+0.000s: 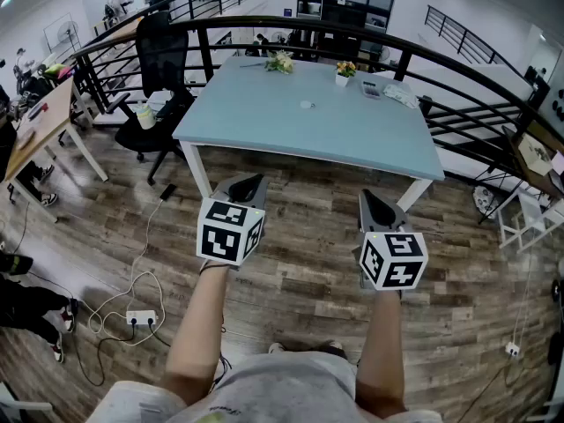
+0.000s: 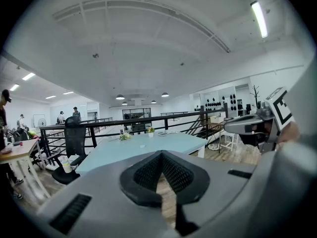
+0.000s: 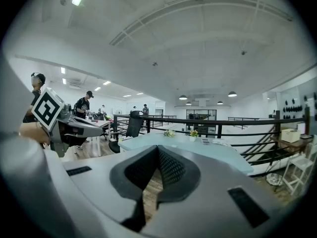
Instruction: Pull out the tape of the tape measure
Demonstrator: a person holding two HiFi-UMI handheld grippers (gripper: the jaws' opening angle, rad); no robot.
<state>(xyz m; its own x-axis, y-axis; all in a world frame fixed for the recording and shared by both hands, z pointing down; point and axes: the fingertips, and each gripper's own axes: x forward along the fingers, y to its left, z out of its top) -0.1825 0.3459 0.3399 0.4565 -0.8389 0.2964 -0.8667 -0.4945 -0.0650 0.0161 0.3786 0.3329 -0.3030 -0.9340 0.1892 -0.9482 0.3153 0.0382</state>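
A small pale object (image 1: pixel 306 105) lies near the middle of the light blue table (image 1: pixel 256 126); it is too small to tell whether it is the tape measure. Both grippers hang in the air above the wooden floor, short of the table's near edge and pointing toward it. In the head view, my left gripper (image 1: pixel 249 181) is shut and holds nothing. My right gripper (image 1: pixel 370 196) is also shut and empty. The left gripper view shows my left gripper's (image 2: pixel 161 155) pads pressed together, and the right gripper view shows the same for my right gripper (image 3: pixel 157 150).
Two small flower pots (image 1: pixel 280 62) (image 1: pixel 345 70) and some papers (image 1: pixel 401 95) sit at the table's far side. A black office chair (image 1: pixel 163 60) stands at its left corner. A black railing (image 1: pixel 352 33) curves behind. A power strip with cables (image 1: pixel 141 317) lies on the floor.
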